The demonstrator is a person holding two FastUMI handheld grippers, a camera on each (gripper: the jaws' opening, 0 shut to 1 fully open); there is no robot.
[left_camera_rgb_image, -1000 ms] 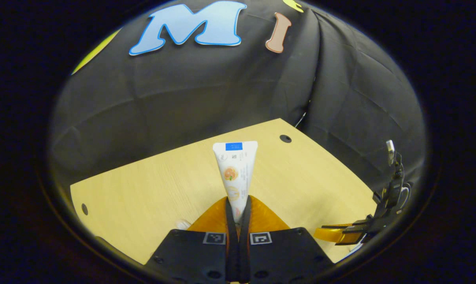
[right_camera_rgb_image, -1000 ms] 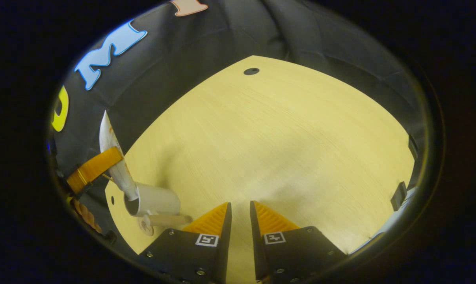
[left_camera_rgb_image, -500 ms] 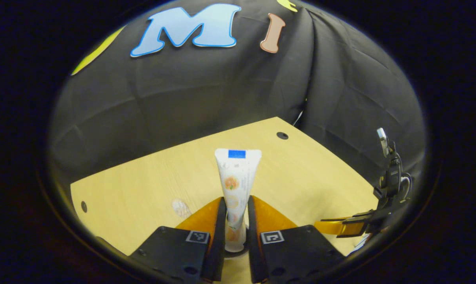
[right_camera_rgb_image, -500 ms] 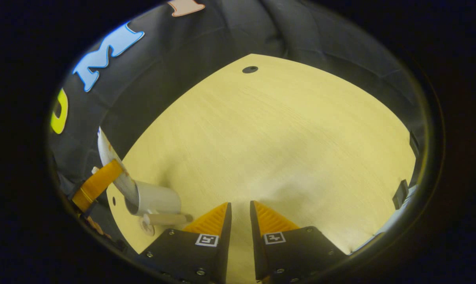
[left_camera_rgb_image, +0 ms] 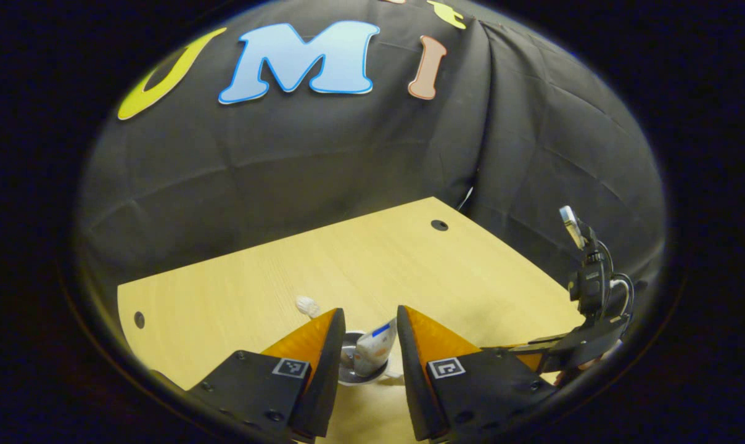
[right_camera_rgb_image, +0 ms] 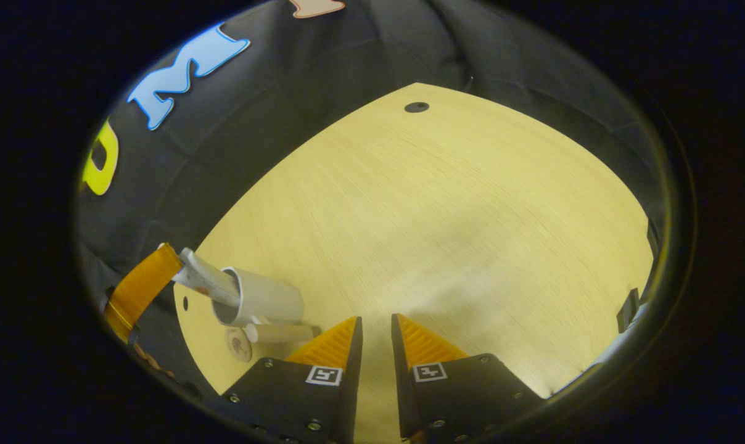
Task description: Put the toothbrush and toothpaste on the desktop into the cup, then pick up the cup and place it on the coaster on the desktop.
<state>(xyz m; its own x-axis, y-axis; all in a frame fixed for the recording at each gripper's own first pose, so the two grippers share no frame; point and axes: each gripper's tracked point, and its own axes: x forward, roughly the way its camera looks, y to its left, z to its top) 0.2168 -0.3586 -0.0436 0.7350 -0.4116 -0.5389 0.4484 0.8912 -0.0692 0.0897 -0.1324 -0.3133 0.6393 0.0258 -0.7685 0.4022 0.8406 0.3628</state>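
Left gripper fingers parted above toothpaste in cup

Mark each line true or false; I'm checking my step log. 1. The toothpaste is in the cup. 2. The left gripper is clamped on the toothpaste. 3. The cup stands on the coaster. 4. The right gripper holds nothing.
1. True: the toothpaste sits in the cup.
2. False: the left gripper is open above it, fingers apart.
3. False: the cup stands on the desktop; the coaster lies beside it.
4. True: the right gripper has only a narrow bare gap between its fingers.
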